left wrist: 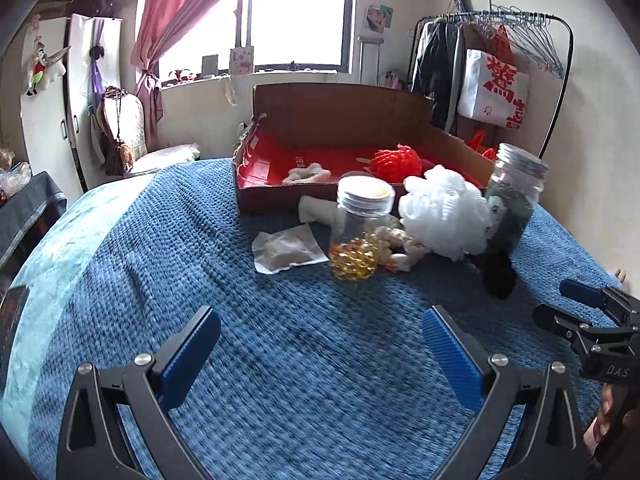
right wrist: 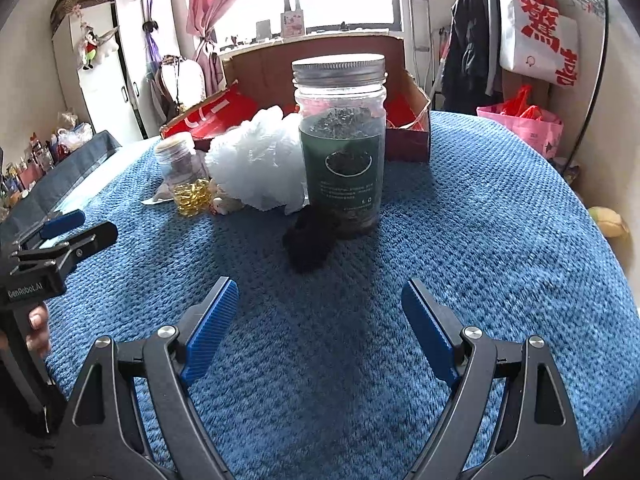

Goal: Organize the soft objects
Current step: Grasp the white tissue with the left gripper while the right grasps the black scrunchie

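While both tools hover over the blue bedspread (right wrist: 480, 200), nothing is gripped: my right gripper (right wrist: 320, 320) stands wide with only blanket between its blue pads, and my left gripper (left wrist: 320, 344) is equally wide and empty.

Step in hand, as I judge it: the approach, before any pick from this cluster. Nearest my right tool lies a black fluffy item (right wrist: 310, 242), resting against the base of the tall dark-filled jar (right wrist: 340, 144). Next move likely calls for lowering the right tool over that black piece, keeping the pads clear of the jar so it does not tip, then carrying it to the cardboard box (left wrist: 460, 148) behind.

Count, near to far:
- Black fluffy item: one.
- Jars with metal lids: two, the tall one and a shorter one holding yellow capsules (left wrist: 360, 232). Hard goods; probably not to be sorted.
- Small pale plush (left wrist: 400, 244): one, tucked between the capsule jar and the pouf.
- White mesh bath pouf (left wrist: 444, 212): one.
- Flat paper sachet (left wrist: 286, 248): one.
- White rolled cloth (left wrist: 316, 208): one, just before the box.
- Inside the box: one red mesh pouf (left wrist: 396, 162), one pale fuzzy item (left wrist: 306, 174).

Soft pieces outside the box: four, possibly more hidden.
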`<move>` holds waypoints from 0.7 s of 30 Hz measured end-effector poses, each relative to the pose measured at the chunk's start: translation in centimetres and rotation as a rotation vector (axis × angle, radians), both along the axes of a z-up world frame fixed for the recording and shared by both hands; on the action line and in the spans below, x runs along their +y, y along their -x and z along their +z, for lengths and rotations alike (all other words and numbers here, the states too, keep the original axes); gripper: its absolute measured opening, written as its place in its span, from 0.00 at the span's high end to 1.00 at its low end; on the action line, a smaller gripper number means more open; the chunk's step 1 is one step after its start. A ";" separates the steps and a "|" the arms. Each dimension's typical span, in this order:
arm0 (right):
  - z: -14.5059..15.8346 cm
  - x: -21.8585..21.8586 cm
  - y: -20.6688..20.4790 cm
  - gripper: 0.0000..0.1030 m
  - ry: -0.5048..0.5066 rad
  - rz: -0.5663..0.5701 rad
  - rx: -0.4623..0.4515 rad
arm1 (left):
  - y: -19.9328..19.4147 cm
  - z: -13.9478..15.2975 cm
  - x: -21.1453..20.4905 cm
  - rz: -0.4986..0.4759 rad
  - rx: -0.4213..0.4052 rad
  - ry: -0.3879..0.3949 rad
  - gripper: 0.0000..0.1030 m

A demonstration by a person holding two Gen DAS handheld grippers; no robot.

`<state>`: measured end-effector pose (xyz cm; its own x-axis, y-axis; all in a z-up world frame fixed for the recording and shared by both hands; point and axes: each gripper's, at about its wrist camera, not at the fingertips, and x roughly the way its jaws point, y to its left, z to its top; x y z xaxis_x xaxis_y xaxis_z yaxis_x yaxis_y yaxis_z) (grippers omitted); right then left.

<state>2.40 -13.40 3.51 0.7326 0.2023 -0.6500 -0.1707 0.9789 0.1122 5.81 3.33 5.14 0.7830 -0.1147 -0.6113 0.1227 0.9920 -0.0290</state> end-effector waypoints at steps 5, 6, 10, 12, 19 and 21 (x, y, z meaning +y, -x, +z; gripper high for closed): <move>0.1 0.5 -1.6 0.18 0.006 0.010 0.028 | -2.5 0.3 1.0 -0.044 0.008 -0.046 0.03; 0.0 0.6 -1.9 0.18 0.006 0.012 0.035 | -3.2 0.2 1.3 -0.050 0.018 -0.055 0.06; -0.2 1.3 -3.2 0.18 0.026 0.021 0.063 | -6.1 -0.1 2.5 -0.086 0.080 -0.062 0.13; -0.3 1.6 -3.7 0.19 0.036 0.023 0.070 | -7.4 -0.4 3.0 -0.102 0.116 -0.054 0.15; -0.9 2.3 -5.1 0.38 0.054 0.035 0.112 | -10.9 -2.0 2.6 -0.169 0.197 -0.072 0.24; -1.1 2.3 -5.3 0.52 0.050 0.040 0.120 | -11.7 -2.4 2.3 -0.184 0.206 -0.069 0.34</move>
<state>7.66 -11.14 2.38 0.6406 0.1951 -0.7427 -0.1978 0.9765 0.0859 17.48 5.67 2.76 0.6114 -0.1960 -0.7667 0.2994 0.9541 -0.0051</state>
